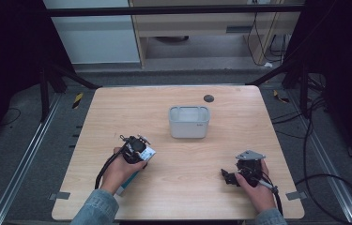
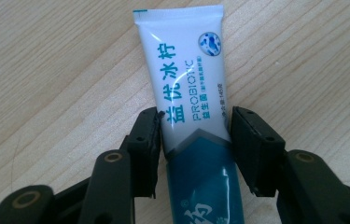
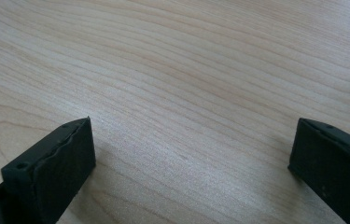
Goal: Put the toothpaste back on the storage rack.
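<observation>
- The left gripper (image 1: 141, 151) sits at the near left of the table (image 1: 117, 122), held in the left hand (image 1: 119, 171), whose denim sleeve (image 1: 96, 211) comes in from the bottom edge of the high view.
- A tube (image 2: 189, 93) lies flat on the wood between its jaws. It is white at the crimped far end, with blue lettering, and teal toward the near end.
- In the left gripper view both pads (image 2: 150, 140) meet the sides of the tube around where white turns to teal, so this gripper is clamped on it.
- In the high view the tube's teal end (image 1: 127, 183) pokes out from under the left hand, toward the table's near edge.
- A grey bin (image 1: 189, 123) stands past the middle of the table, well apart from both grippers; a small dark disc (image 1: 208, 98) lies beyond it near the far edge.
- The right gripper (image 1: 230, 177) rests at the near right in the right hand (image 1: 257, 187), with a grey plate (image 1: 250, 155) on top.
- In the right gripper view its jaws stand wide apart over bare wood.
</observation>
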The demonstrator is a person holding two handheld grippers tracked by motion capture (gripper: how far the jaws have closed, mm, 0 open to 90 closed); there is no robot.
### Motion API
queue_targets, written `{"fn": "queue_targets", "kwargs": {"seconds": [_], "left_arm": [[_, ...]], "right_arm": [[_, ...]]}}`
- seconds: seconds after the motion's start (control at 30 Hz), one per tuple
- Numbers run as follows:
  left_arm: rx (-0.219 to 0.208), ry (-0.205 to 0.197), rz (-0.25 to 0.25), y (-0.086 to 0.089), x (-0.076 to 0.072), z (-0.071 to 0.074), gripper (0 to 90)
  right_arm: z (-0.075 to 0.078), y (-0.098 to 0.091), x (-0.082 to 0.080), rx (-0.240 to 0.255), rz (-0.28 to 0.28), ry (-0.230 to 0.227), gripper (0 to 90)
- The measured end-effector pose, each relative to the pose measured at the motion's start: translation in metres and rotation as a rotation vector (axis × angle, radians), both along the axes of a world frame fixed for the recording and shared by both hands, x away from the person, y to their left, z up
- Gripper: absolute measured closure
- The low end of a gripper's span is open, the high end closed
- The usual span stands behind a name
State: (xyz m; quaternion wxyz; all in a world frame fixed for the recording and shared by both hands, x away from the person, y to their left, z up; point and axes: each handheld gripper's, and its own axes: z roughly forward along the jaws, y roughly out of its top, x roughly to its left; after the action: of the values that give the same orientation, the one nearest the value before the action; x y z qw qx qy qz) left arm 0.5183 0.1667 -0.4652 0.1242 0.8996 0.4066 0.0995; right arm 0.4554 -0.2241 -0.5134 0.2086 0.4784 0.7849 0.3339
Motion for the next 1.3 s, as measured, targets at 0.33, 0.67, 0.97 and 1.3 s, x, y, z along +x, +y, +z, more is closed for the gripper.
{"fn": "queue_targets", "kwargs": {"seconds": [0.33, 0.67, 0.97, 1.3], "left_arm": [[0.03, -0.01, -0.017, -0.004, -0.001, 0.0, 62.2], [0.03, -0.015, -0.031, -0.004, -0.002, 0.002, 69.1], [-0.017, -0.013, -0.032, 0.002, -0.003, 0.007, 77.7], [-0.099, -0.116, -0.023, 0.011, -0.015, 0.041, 79.5]], "right_arm": [[0.0, 0.0, 0.0, 0.0, 0.0, 0.0, 0.4], [0.0, 0.0, 0.0, 0.0, 0.0, 0.0, 0.4], [0.0, 0.0, 0.001, -0.001, -0.001, -0.001, 0.4], [0.0, 0.0, 0.002, 0.007, -0.004, 0.005, 0.4]]}}
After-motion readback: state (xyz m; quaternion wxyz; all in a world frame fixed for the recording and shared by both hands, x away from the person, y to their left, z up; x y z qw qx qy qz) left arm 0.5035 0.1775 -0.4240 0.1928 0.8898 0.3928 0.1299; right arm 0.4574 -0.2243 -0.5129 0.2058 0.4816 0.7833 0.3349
